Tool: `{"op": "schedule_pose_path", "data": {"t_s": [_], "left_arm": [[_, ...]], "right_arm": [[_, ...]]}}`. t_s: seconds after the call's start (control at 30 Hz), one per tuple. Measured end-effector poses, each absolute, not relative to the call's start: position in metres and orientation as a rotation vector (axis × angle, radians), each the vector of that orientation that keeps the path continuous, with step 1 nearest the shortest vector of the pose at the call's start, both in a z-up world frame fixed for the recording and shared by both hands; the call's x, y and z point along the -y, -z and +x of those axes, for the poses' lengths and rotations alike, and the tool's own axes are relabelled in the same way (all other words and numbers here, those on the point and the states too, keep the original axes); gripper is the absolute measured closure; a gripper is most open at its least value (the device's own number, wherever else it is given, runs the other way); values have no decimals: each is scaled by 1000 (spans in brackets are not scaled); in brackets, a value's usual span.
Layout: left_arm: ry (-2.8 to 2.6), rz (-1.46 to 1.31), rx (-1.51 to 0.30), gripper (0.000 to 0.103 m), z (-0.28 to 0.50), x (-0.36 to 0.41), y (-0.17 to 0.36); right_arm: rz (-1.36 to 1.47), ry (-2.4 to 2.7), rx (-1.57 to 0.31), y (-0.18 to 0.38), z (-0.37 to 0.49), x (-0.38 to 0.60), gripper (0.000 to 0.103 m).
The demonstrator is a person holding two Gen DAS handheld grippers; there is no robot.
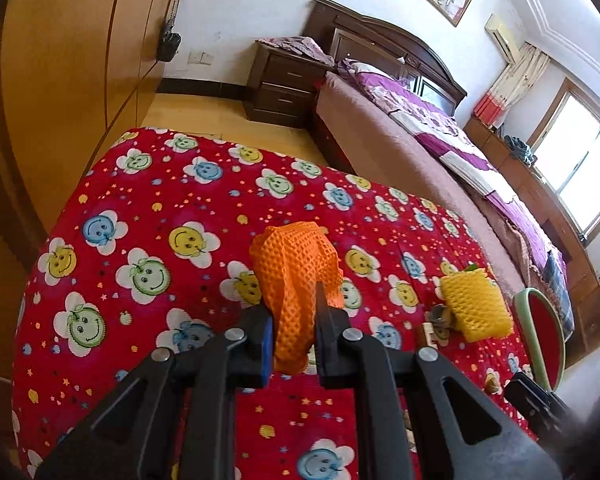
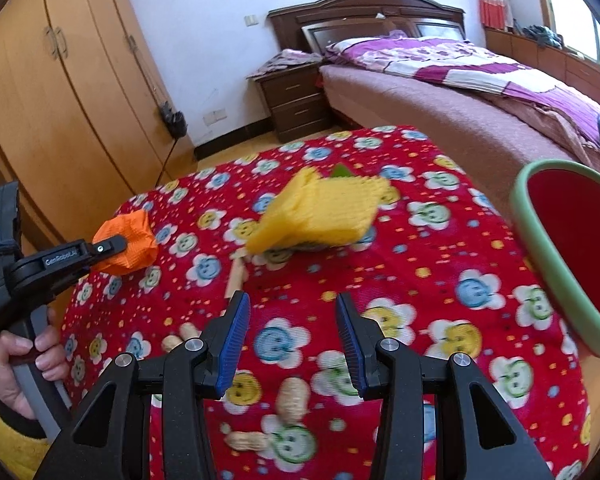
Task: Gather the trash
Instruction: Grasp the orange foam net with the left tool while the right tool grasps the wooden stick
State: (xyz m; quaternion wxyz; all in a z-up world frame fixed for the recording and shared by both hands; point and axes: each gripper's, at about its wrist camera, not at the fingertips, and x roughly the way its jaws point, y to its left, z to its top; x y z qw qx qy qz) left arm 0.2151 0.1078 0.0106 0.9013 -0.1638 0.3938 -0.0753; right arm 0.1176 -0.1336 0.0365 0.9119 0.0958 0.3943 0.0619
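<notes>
From the left wrist camera we see the left gripper [image 1: 294, 320] clamped on one orange foam fruit net [image 1: 294, 276], which stands up between the two black jaws above the red smiley-flower tablecloth [image 1: 160, 248]. To the right of that gripper and a little beyond its tips we count one yellow foam fruit net [image 1: 476, 306] lying on the cloth, with a small metallic scrap [image 1: 440, 316] touching its near-left corner; we cannot tell what that scrap is. Further right, at the cloth's edge, stands one red bin with a pale green rim [image 1: 540, 340]. We read no writing in this view.

From the right wrist camera we see the right gripper [image 2: 292, 332] with its blue-padded jaws partly apart and nothing between them, hovering over the cloth. Straight ahead of its tips lies the yellow net [image 2: 320, 212], blurred, with one short wooden stick [image 2: 236, 276] just in front of it. We count four peanuts [image 2: 294, 398] in their shells: two just left of the left jaw, two beneath the gripper body. The bin [image 2: 556, 280] is to the right. Far left, a hand [image 2: 20, 368] in a yellow cuff holds the left gripper [image 2: 120, 246], gripping the orange net [image 2: 134, 240]. Its arm reads "GenRobot.AI"; a smaller label lower down is too small to read.
</notes>
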Motion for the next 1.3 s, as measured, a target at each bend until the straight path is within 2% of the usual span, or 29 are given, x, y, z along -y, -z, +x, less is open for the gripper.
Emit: {"op": "schedule_pose_path", "data": {"t_s": [0.57,0.67,0.83,0.93,1.3], "left_arm": [[173,-336,-804,88,212,-102,-7],[175,-339,-803,88,212,-103,-6],[169,-337,-803,88,213,-103,-6],[167,-335,-801,88,211,-101,-8],[183,-335,-784,88,195,-93,-25]], "right_arm": [[155,-192,-890,-6,149,83,58],[142,-203,-901,1,154,79,72],[101,-202,-892,5,157,74,81],[102,-204,-896,5,158,75,93],[175,-259,-851,-8,137,88,93]]}}
